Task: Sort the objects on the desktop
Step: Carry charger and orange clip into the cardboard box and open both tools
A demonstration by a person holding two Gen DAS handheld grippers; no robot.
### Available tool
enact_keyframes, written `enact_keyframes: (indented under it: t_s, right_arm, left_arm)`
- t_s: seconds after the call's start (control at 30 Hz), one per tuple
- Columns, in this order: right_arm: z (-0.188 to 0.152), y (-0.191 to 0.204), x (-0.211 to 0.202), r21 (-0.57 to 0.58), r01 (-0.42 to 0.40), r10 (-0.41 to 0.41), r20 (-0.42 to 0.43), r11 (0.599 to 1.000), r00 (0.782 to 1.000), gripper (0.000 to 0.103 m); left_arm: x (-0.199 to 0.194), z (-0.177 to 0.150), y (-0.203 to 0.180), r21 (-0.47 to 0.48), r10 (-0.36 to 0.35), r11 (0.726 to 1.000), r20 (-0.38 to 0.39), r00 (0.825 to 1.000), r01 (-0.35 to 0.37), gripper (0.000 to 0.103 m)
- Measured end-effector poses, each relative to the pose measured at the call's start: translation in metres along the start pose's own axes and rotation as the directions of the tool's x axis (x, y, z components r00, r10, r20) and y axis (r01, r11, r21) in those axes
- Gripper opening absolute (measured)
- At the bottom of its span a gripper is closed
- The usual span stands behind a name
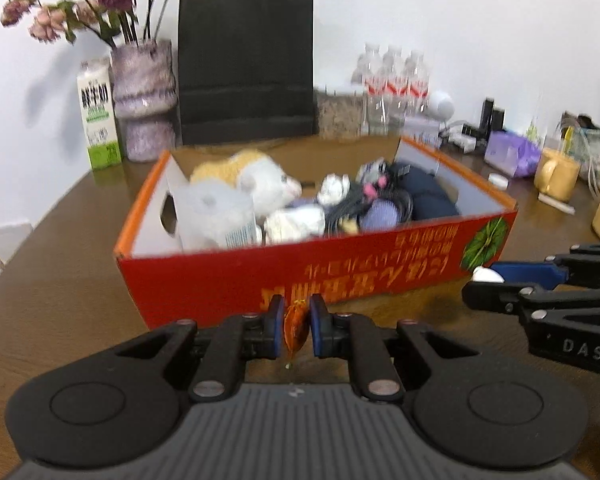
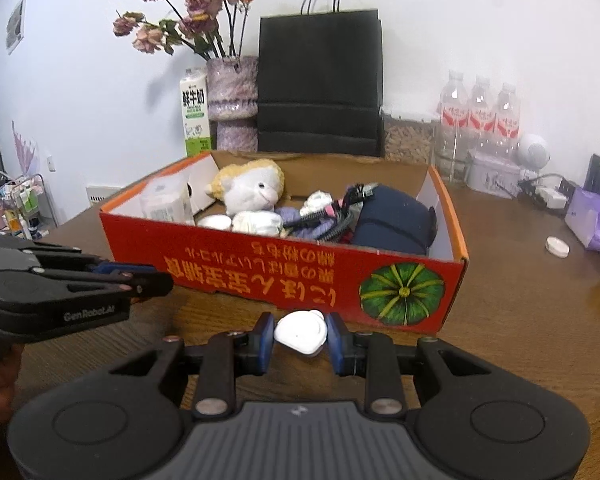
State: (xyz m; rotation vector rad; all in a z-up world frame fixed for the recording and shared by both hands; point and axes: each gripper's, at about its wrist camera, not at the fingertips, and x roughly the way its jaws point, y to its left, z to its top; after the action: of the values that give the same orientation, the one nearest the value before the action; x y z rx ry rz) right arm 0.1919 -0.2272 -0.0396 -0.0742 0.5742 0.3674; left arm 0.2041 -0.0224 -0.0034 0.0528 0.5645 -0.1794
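Note:
A red cardboard box [image 1: 339, 276] [image 2: 284, 276] stands on the brown table, holding a plush sheep [image 2: 252, 188], a tissue pack [image 1: 216, 216], cables and a dark blue pouch [image 2: 395, 216]. My left gripper [image 1: 296, 326] is shut on a small orange wrapped item [image 1: 295, 326] just in front of the box's near wall. My right gripper [image 2: 301, 336] is shut on a white rounded case [image 2: 301, 335], also in front of the box near its pumpkin picture [image 2: 401, 294]. Each gripper shows in the other's view, the right one [image 1: 483, 280] and the left one [image 2: 156, 278].
Behind the box stand a black paper bag [image 2: 319, 84], a vase of dried flowers [image 2: 232, 100], a milk carton [image 2: 196, 112] and water bottles [image 2: 479, 120]. At the right lie a purple pack [image 2: 591, 216], a white lid [image 2: 557, 247] and a yellow mug [image 1: 557, 174].

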Motion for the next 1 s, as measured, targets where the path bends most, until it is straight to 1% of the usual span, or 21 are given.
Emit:
enact_keyframes:
  t_s: [0.17,0.3,0.43,0.53,0.73,0.9,1.0]
  right_arm:
    - [0.013,0.002,-0.011,-0.001,-0.003,0.003,0.051,1.000,0.999,0.027]
    - [0.027,0.003,-0.018,-0.004,-0.004,0.004,0.101,1.000,0.995,0.027]
    - [0.045,0.004,-0.019,-0.009,-0.002,0.004,0.146,1.000,0.989,0.027]
    - [0.059,0.003,-0.013,-0.008,-0.001,0.002,0.171,1.000,0.985,0.027]
    - [0.083,0.001,0.010,0.018,0.002,-0.005,0.191,1.000,0.982,0.027]
    - [0.094,-0.001,0.037,0.024,0.008,-0.012,0.190,1.000,0.982,0.027]
    - [0.095,-0.003,0.054,0.034,0.005,-0.011,0.180,0.999,0.984,0.027]
  left_arm:
    - [-0.020,0.020,0.002,-0.011,-0.015,1.000,0.072,0.997,0.015,0.014]
    - [-0.032,0.040,0.002,-0.020,-0.021,1.000,0.143,0.989,0.024,0.014]
    - [-0.036,0.059,0.001,-0.029,-0.016,0.999,0.199,0.980,0.022,0.014]
    - [-0.032,0.069,0.001,-0.036,-0.012,0.999,0.222,0.975,0.020,0.014]
    - [-0.006,0.080,0.004,-0.071,-0.004,0.997,0.226,0.974,0.021,0.014]
    - [0.023,0.080,0.008,-0.080,0.010,0.997,0.210,0.978,0.008,0.014]
    - [0.041,0.076,0.009,-0.081,0.014,0.997,0.195,0.981,0.002,0.014]
